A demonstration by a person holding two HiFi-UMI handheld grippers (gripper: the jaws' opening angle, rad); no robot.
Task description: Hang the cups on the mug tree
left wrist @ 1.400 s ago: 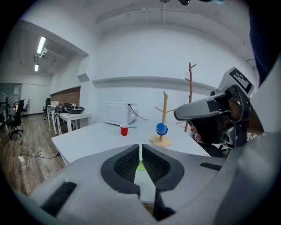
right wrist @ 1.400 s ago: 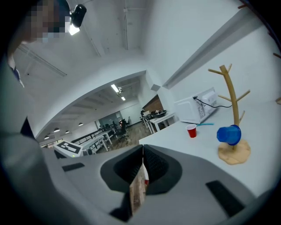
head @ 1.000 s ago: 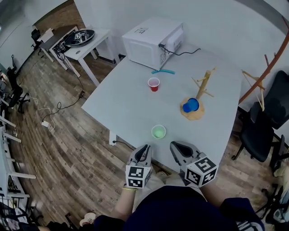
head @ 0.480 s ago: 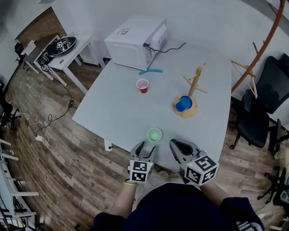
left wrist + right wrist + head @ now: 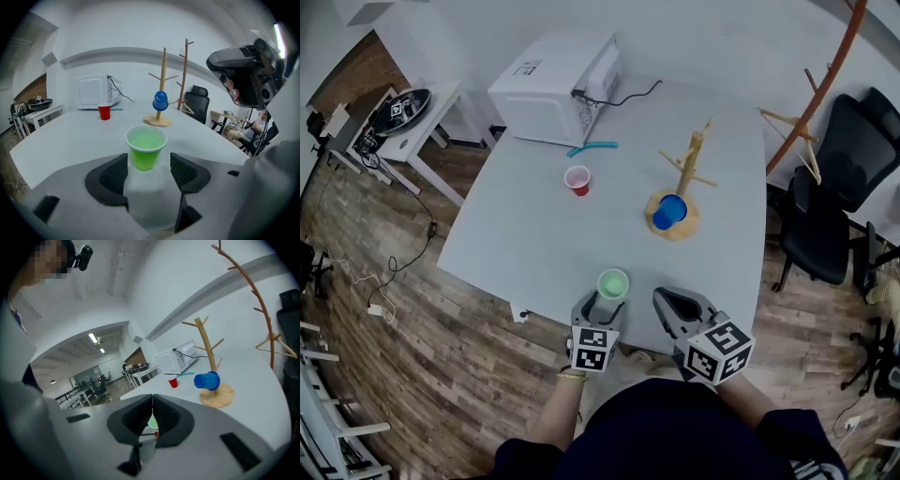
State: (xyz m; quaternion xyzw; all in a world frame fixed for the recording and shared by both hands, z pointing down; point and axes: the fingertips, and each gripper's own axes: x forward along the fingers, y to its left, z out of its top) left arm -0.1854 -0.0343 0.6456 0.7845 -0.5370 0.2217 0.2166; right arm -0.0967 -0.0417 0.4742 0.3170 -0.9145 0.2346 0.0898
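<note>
At bench (image 5: 534, 234) edge: left gripper (image 5: 601, 303), green cup (image 5: 146, 146).
Jaws just opened wide, cup between, untouched; right gripper (image 5: 153, 401) closed, empty.

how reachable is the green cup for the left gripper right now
Probably yes. The fingers of the left gripper have just been opening, and the green cup stands upright at the mouth of the gap between them, untouched. Nothing else on the table lies between gripper and cup.

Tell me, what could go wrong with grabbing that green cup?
The left gripper has just been opening its jaws, the green cup between their tips, untouched. An off-centre jaw could knock it over. Squeezing hard might crumple it. It stands near the edge of the table, so it could fall.
</note>
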